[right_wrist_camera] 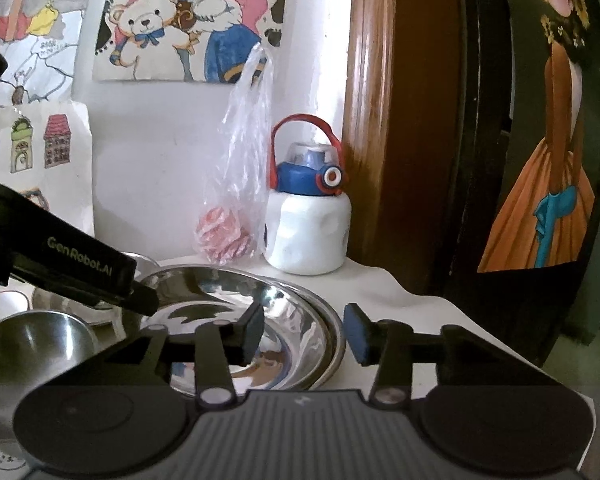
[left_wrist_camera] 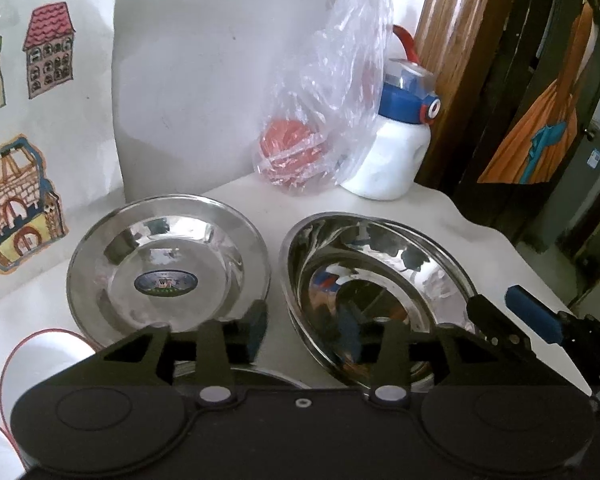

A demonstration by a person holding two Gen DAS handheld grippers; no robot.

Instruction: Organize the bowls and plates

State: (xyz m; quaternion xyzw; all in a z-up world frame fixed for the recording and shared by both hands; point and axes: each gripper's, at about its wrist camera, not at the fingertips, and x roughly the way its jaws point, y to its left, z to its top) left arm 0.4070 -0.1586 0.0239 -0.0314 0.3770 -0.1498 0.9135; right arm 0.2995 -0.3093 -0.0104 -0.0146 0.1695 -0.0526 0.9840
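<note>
Steel plates (left_wrist_camera: 376, 280), stacked, sit on the white table (left_wrist_camera: 452, 220) directly ahead of the left tongs (left_wrist_camera: 304, 328), whose right finger reaches over the stack's near rim while the left finger (left_wrist_camera: 256, 328) stands just off it on the table side. Left tongs' jaws are apart; nothing is pressed between them. The right tongs (right_wrist_camera: 306, 332) straddle the same stack's right rim (right_wrist_camera: 332, 336): left pad over the plate's bowl, right blue pad (right_wrist_camera: 358, 332) outside the rim above the table; jaws apart, rim between them but not pinched. Just left of the left tongs' fingers lies a single steel plate with an oval sticker (left_wrist_camera: 166, 264), beside the stack, not touching it as far as I can tell. Near-left of the left tongs: a white cup with a red rim (left_wrist_camera: 40, 356). Beyond both tongs, against the wall: a clear plastic bag holding something red (left_wrist_camera: 300, 148), and a white bottle with a blue cap (left_wrist_camera: 396, 148) just right of it.
</note>
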